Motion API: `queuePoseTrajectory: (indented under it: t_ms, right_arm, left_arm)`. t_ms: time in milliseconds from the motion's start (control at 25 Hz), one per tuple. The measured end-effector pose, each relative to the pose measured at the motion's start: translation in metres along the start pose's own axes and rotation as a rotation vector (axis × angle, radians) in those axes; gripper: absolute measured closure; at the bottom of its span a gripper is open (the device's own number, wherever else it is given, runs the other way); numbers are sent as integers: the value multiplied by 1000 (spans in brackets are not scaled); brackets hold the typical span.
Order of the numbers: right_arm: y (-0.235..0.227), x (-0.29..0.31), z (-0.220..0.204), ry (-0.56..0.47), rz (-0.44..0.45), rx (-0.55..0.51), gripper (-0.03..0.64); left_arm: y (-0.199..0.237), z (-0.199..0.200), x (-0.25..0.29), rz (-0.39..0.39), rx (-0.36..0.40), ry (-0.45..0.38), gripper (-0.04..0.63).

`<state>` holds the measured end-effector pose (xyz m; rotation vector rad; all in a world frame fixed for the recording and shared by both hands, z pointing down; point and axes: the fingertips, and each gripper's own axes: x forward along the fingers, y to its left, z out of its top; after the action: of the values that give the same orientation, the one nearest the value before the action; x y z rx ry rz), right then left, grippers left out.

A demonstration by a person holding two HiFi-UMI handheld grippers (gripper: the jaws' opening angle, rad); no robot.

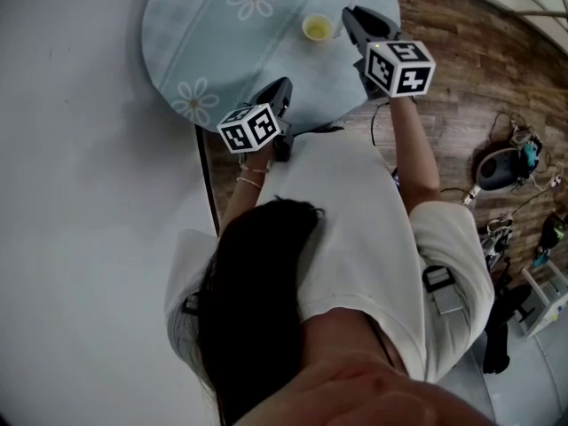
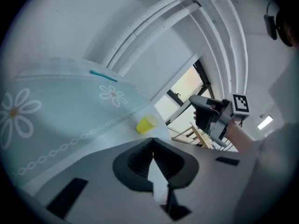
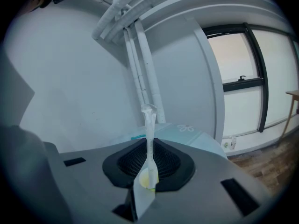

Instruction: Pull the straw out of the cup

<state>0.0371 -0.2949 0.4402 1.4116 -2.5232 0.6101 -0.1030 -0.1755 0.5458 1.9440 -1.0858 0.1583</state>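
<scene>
1. Because the right gripper (image 3: 148, 168) is only pinching the thin white straw (image 3: 149, 125), the straw could slip or buckle and drop.
2. The straw is clear of the yellow cup (image 1: 317, 28), which looks empty and sits near the tabletop's (image 1: 191, 51) right edge.
3. The left gripper (image 2: 153, 158) is clenched on nothing.

Light: bright, even, diffuse daylight; shadows faint and soft-edged. Source: window (image 3: 238, 59) to the right of the right gripper (image 3: 149, 164), panes washed out to near white; also visible, overexposed, ahead of the left gripper (image 2: 153, 155). Contrast: straw (image 3: 150, 134) in the right gripper's jaws pale against the white wall (image 3: 84, 78), poorly separated. Distortion: heavy fisheye in both gripper views, pipes (image 3: 140, 69) bowed, corners vignetted black. Focus: jaw bodies nearest each lens soft; head view sharp at centre, stretched toward its edges.
</scene>
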Motion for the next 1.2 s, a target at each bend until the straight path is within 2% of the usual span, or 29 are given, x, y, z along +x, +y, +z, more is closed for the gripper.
queuePoseTrajectory:
  t_ms: [120,320,440,520,720,1200]
  right_arm:
    - [-8,-8,-4,5,-18,18,557]
    - [-22,-22,-6,8,-37,5,557]
    - [-31,-30,-9,20,-52,19,557]
    - [-36,-35,-14,36,-52,25,557]
    - [-41,-36,-34,107,-51,40,558]
    - [-46,-33,-70,234,-62,94,558]
  left_arm:
    - [-6,-1,6,-6,7,4,588]
    - [-25,-5,19,-34,75,33,588]
    - [-34,-8,24,-45,79,40,588]
    - [-40,-10,26,-38,84,43,588]
    - [-54,-13,32,-49,158,74,588]
    - [-51,-21,34,-34,117,91,588]
